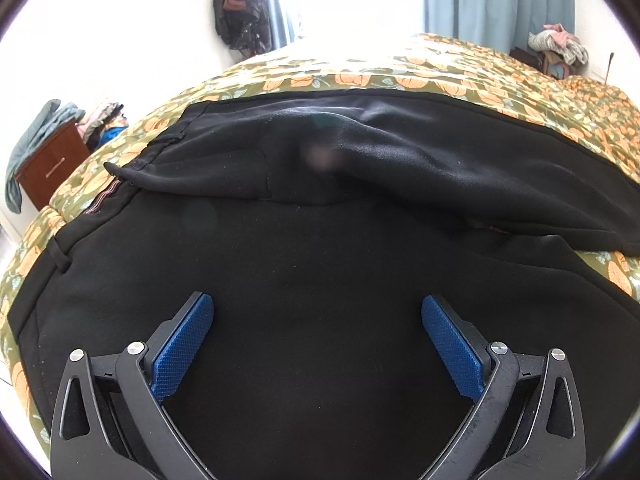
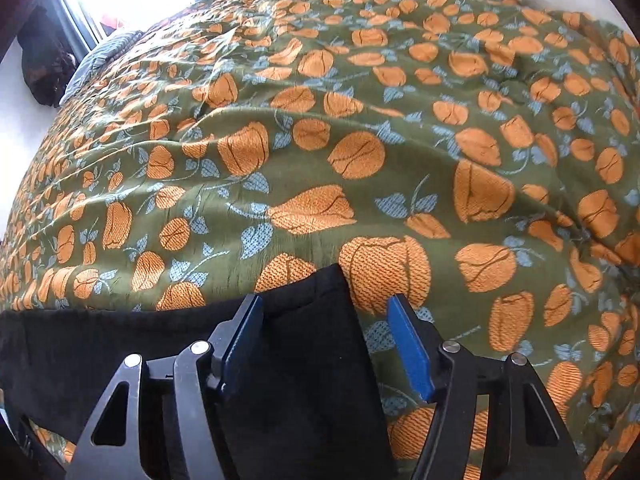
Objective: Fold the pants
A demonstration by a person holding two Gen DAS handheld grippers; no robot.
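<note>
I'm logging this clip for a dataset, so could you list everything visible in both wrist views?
black fleece pants: one, black, spread on the bed, an upper layer folded over in the left wrist view
green bedspread with orange flowers: one, green, orange and blue, covering the bed under the pants
brown wooden cabinet: one, reddish brown, beside the bed at far left, grey-blue cloth draped on it
light blue curtain: one, pale blue, behind the bed
dark hanging bags: a dark cluster, on the wall by the window
left gripper: one, black with blue pads, jaws open over the pants
right gripper: one, black with blue pads, jaws open around a pants edge
</note>
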